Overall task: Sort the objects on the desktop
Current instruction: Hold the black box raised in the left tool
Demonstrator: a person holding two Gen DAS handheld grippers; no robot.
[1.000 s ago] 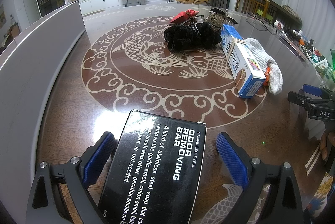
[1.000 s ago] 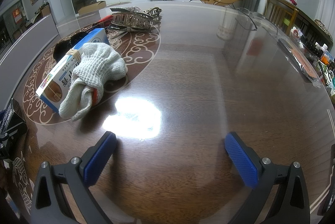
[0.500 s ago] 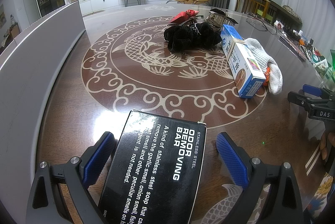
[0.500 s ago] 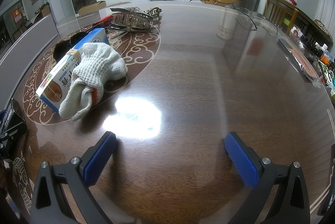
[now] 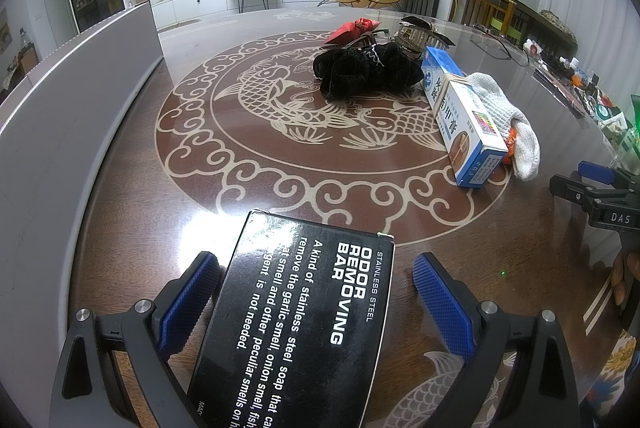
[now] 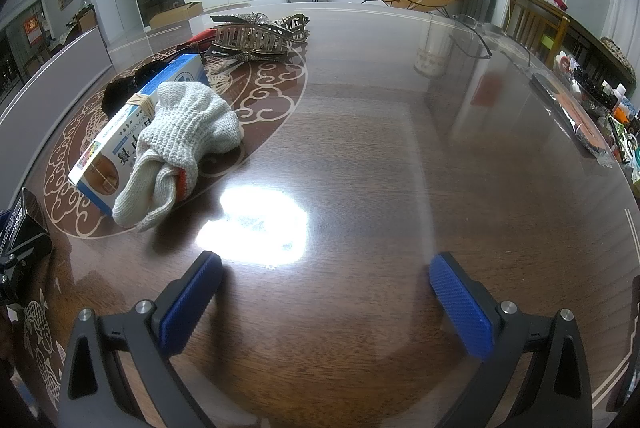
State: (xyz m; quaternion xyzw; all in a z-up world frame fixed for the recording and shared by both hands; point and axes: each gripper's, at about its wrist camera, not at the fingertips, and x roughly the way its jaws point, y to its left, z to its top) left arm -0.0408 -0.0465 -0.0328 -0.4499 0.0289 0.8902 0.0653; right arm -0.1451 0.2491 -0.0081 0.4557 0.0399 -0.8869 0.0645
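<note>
A black box printed "ODOR REMOVING BAR" lies on the dark wooden table between the fingers of my left gripper, which is open, with a gap at its right pad. Farther off are a blue-and-white box, a white knit glove, a black fuzzy bundle, a red item and a hair claw clip. My right gripper stands open over bare table, right of the glove and the blue-and-white box. The black box shows at that view's left edge.
A grey panel runs along the table's left side. Spectacles lie at the far right, and small clutter lines the right edge. A bright light reflection sits on the table ahead of the right gripper.
</note>
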